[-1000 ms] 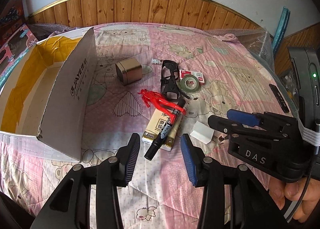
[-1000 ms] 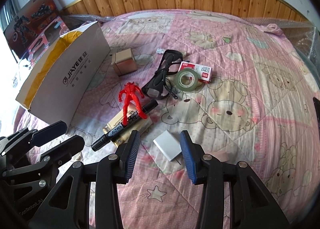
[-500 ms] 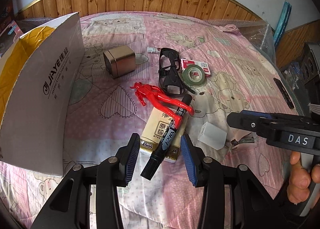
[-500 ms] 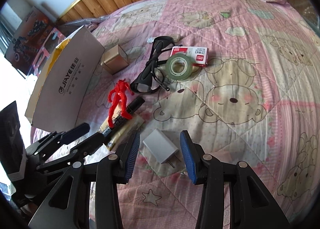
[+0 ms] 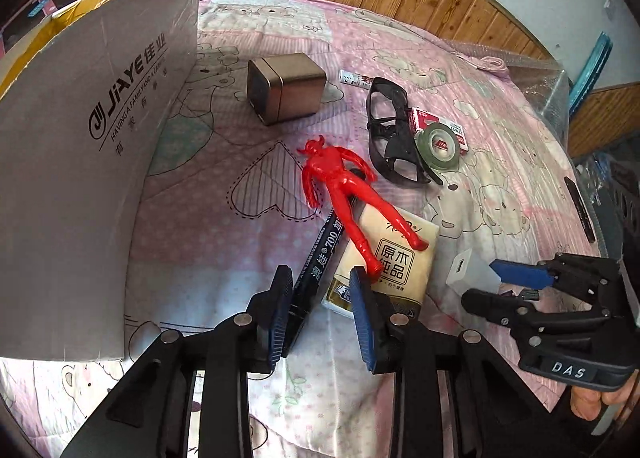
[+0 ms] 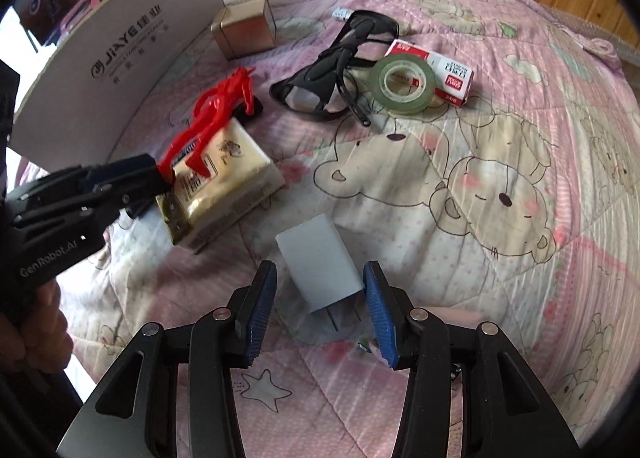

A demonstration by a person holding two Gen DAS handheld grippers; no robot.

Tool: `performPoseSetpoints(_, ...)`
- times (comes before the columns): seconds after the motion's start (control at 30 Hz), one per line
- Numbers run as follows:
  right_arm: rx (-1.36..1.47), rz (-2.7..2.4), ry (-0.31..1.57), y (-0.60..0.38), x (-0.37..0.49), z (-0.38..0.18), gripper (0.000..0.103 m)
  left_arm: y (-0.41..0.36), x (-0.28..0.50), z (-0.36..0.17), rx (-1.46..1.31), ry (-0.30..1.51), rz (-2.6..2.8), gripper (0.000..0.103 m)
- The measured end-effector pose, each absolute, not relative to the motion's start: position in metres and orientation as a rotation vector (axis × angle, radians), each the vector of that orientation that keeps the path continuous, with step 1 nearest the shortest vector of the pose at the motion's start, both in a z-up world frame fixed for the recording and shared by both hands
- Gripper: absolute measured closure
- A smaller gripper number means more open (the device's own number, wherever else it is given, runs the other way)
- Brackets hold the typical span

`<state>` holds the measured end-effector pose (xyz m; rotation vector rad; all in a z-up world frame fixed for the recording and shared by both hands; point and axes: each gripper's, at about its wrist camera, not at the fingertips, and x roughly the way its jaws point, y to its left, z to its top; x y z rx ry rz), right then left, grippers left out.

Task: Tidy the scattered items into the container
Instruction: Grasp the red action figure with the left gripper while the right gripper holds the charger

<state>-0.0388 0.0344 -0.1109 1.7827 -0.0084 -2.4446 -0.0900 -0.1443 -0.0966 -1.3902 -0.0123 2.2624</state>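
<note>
As the spread right hand-held gripper (image 6: 320, 316) straddles it, the light, rigid white plastic charger (image 6: 320, 264) looks best pinched across its flat sides, prongs at 6 o'clock.

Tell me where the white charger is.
The white charger lies on the quilt between the open right gripper fingers, just right of the tissue pack.
</note>
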Motion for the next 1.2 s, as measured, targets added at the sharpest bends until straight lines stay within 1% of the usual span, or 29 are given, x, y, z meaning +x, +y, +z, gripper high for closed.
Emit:
performPoseSetpoints(0.03, 1.783, -2.452, 0.008, 0.034, -0.038, -0.111, 0.059, -0.143, -0.089, -0.096, -1.373, 0.002, 2.263, 0.088)
performPoseSetpoints(0.07, 1.778, -2.457, 0.006, 0.035, -0.037, -0.11, 0.066, -0.142, -0.088, -0.095, -1.359, 0.021, 2.262, 0.094)
performPoseSetpoints(0.13, 1.768, -2.456, -0.035, 0.038, -0.036, -0.107, 0.067, -0.141, -0.085, -0.091, -1.351, 0.046, 2.257, 0.097)
performPoseSetpoints(0.3, 1.762, -2.459, -0.065, 0.039, -0.036, -0.107, 0.066, -0.151, -0.083, -0.092, -1.363, 0.053, 2.273, 0.097)
performPoseSetpoints(0.4, 1.771, -2.466, -0.062, 0.038, -0.037, -0.109, 0.066, -0.15, -0.089, -0.097, -1.387, 0.05, 2.277, 0.09)
performPoseSetpoints(0.47, 1.77, -2.467, -0.078, 0.04, -0.037, -0.108, 0.065, -0.149, -0.093, -0.092, -1.377, 0.018, 2.274, 0.087)
performPoseSetpoints(0.5, 1.767, -2.469, -0.093, 0.041, -0.036, -0.106, 0.064, -0.151, -0.095, -0.087, -1.364, -0.014, 2.264, 0.08)
performPoseSetpoints(0.53, 1.764, -2.471, -0.109, 0.043, -0.036, -0.105, 0.064, -0.152, -0.097, -0.082, -1.356, -0.031, 2.262, 0.069)
performPoseSetpoints(0.6, 1.761, -2.468, -0.146, 0.045, -0.036, -0.105, 0.064, -0.156, -0.099, -0.076, -1.352, -0.037, 2.285, 0.056)
performPoseSetpoints(0.63, 1.76, -2.465, -0.16, 0.046, -0.035, -0.105, 0.064, -0.158, -0.102, -0.076, -1.361, -0.058, 2.292, 0.055)
performPoseSetpoints(0.7, 1.76, -2.46, -0.162, 0.045, -0.035, -0.105, 0.064, -0.16, -0.111, -0.076, -1.393, -0.168, 2.256, 0.055)
performPoseSetpoints(0.77, 1.764, -2.451, -0.16, 0.043, -0.033, -0.106, 0.064, -0.152, -0.12, -0.078, -1.41, -0.257, 2.222, 0.049)
performPoseSetpoints(0.8, 1.768, -2.447, -0.159, 0.043, -0.034, -0.107, 0.064, -0.144, -0.125, -0.08, -1.416, -0.271, 2.215, 0.043)
performPoseSetpoints(0.83, 1.772, -2.443, -0.157, 0.042, -0.034, -0.108, 0.064, -0.135, -0.129, -0.084, -1.414, -0.268, 2.211, 0.042)
performPoseSetpoints(0.97, 1.768, -2.445, -0.141, 0.041, -0.033, -0.109, 0.065, -0.106, -0.147, -0.111, -1.486, -0.149, 2.241, 0.042)
performPoseSetpoints(1.0, 1.765, -2.449, -0.133, 0.041, -0.033, -0.109, 0.068, -0.104, -0.149, -0.112, -1.463, -0.129, 2.263, 0.047)
performPoseSetpoints(1.03, 1.762, -2.452, -0.137, 0.041, -0.033, -0.109, 0.068, -0.101, -0.15, -0.111, -1.453, -0.099, 2.27, 0.072)
performPoseSetpoints(1.1, 1.755, -2.452, -0.161, 0.043, -0.033, -0.108, 0.068, -0.104, -0.153, -0.108, -1.453, -0.137, 2.238, 0.083)
performPoseSetpoints(1.2, 1.747, -2.454, -0.197, 0.046, -0.032, -0.107, 0.069, -0.115, -0.152, -0.098, -1.416, -0.175, 2.248, 0.085)
